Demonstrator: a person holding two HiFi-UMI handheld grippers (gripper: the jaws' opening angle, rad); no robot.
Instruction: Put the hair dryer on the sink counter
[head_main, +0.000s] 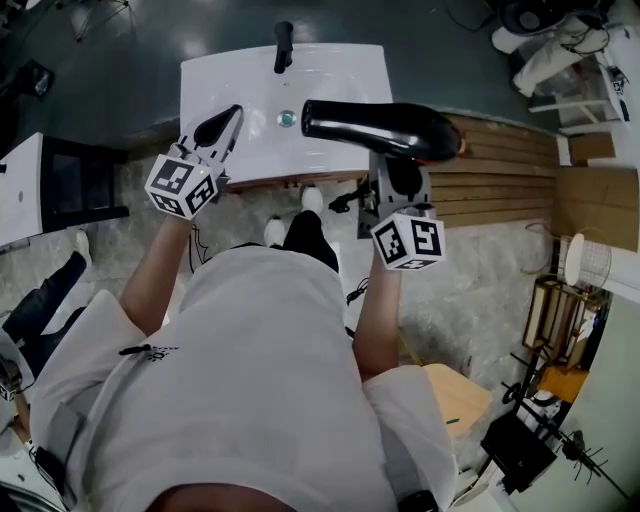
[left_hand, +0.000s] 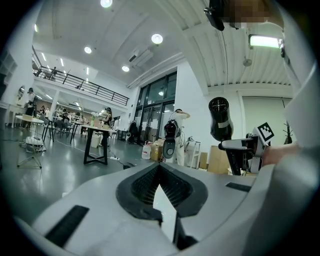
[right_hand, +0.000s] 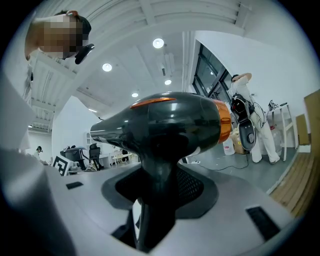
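**View coverage.** Only the head view shows the white sink worktop (head_main: 345, 70), its black tap (head_main: 284, 45) and its round drain (head_main: 287, 118). Neither gripper view includes them. The left gripper view shows the hair dryer (head_main: 385, 128) end-on, its nozzle (left_hand: 219, 107) a round black opening. The right gripper view shows the grip close up.

**Grip state.** The jaws of the right hand-held gripper (head_main: 398, 172) are clamped on the hair dryer's handle (right_hand: 159, 175). The handle stands upright between the ribbed dark pads, with the barrel above them. The jaws of the left hand-held gripper (head_main: 232, 114) are closed together with nothing between them.

**Position.** The hair dryer is held off the worktop. In the head view its barrel lies level across the sink's front right corner, nozzle toward the basin. The left hand-held gripper sits over the sink's front left edge, well apart from the right one.

**Arm pose.** Both forearms reach forward, bare below short white sleeves. Both hand-held grippers point roughly level.

**Materials.** The hair dryer is glossy black plastic with an orange ring (right_hand: 225, 120) at the rear. The gripper bodies are matte white. Each carries a marker cube (head_main: 408, 242) printed with black-and-white squares.
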